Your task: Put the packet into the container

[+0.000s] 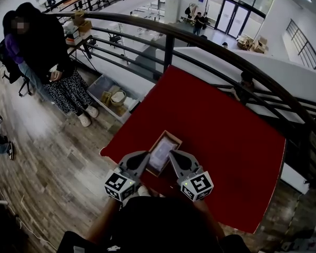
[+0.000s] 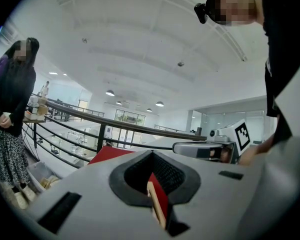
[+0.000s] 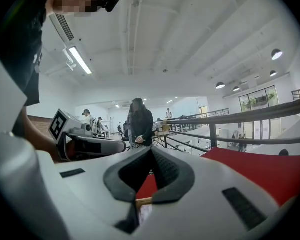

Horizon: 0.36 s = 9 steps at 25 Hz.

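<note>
Here, left gripper [image 1: 145, 156] jaws together, empty, right gripper [image 1: 173, 154] likewise

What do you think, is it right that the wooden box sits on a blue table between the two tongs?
Not quite: the table is red, not blue, as the head view shows. The wooden box does sit on it between the left tongs and right tongs.
</note>
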Available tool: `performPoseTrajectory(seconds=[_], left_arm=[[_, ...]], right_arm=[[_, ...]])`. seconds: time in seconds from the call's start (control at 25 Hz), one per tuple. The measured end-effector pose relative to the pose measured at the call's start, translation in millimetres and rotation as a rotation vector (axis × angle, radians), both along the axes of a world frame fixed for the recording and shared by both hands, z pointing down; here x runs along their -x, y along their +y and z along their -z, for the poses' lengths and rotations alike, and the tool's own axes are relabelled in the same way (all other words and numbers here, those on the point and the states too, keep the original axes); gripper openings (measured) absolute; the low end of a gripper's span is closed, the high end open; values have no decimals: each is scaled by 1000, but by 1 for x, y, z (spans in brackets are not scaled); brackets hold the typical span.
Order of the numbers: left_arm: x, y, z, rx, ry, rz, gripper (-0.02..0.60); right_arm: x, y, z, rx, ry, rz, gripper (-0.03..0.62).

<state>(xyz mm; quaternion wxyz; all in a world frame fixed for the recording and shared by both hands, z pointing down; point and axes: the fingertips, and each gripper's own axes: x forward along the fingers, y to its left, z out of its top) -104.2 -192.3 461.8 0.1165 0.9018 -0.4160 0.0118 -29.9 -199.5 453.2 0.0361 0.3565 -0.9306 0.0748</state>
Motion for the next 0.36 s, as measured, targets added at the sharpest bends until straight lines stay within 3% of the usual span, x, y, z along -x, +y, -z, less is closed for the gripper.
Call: performPoseTrajectory(seconds=[0.36], left_arm=[[-1,0,4,-1,18,-2,9]], right_arm=[[0,0,2,9,-19,-1,20]])
